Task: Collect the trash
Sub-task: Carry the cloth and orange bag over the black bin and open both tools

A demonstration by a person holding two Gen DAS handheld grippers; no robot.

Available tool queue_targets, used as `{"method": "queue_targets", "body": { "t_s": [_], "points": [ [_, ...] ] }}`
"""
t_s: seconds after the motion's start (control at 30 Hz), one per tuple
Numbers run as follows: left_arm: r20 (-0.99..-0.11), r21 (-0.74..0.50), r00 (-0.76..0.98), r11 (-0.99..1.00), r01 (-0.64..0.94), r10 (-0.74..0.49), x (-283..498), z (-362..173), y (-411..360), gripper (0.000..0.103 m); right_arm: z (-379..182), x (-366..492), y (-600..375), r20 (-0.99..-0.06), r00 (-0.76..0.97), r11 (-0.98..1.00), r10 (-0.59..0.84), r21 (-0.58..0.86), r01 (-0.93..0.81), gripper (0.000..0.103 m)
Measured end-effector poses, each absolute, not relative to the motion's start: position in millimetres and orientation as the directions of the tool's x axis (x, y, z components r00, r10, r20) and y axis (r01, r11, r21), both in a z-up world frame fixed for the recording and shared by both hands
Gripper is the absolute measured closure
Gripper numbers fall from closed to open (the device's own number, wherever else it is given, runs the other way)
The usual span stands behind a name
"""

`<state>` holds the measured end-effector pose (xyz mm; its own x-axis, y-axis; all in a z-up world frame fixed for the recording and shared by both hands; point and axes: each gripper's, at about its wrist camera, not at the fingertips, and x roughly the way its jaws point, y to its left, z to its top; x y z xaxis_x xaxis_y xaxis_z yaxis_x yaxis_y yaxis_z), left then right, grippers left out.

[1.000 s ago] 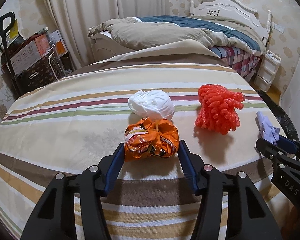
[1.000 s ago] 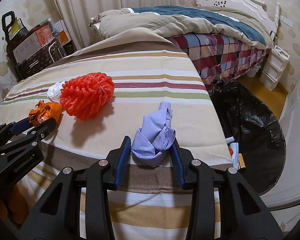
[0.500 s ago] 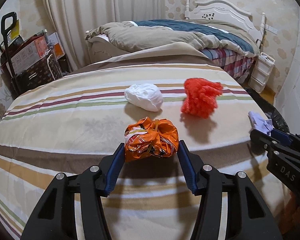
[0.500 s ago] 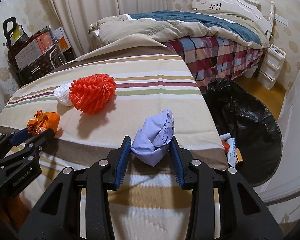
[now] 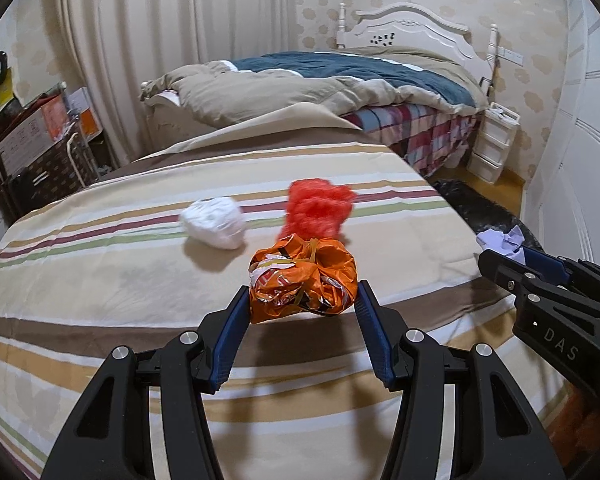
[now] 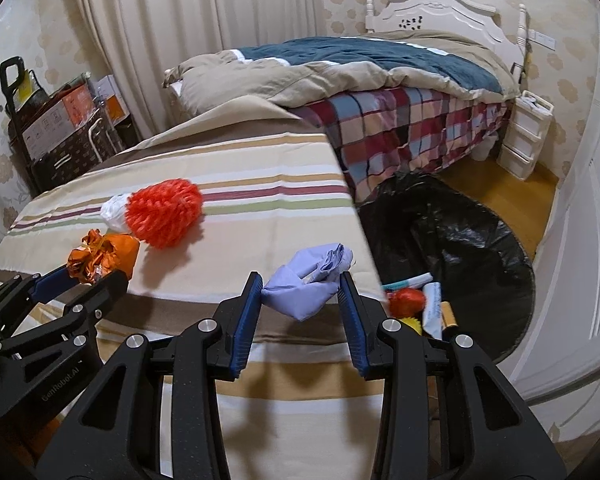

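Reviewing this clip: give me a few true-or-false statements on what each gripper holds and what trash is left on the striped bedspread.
1. The left gripper holds a crumpled orange wrapper. True.
2. The right gripper is empty. False: it is shut on a lilac paper wad.
3. A red mesh ball and a white wad lie on the bedspread. True.
4. The black trash bag is empty. False: several items already lie inside.
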<state>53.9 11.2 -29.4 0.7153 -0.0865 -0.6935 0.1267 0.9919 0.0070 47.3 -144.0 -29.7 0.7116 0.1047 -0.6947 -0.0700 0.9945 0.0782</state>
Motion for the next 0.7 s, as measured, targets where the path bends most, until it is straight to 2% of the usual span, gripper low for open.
{"method": "queue_targets", "body": {
  "t_s": [0.7],
  "points": [
    [-0.658,0.023,0.733,0.969,0.245,-0.170,68,-13,-56,0.049,-19,50,-222,-0.665,0.747,0.992,-0.007,0.087,0.087,0.065]
  ]
}}
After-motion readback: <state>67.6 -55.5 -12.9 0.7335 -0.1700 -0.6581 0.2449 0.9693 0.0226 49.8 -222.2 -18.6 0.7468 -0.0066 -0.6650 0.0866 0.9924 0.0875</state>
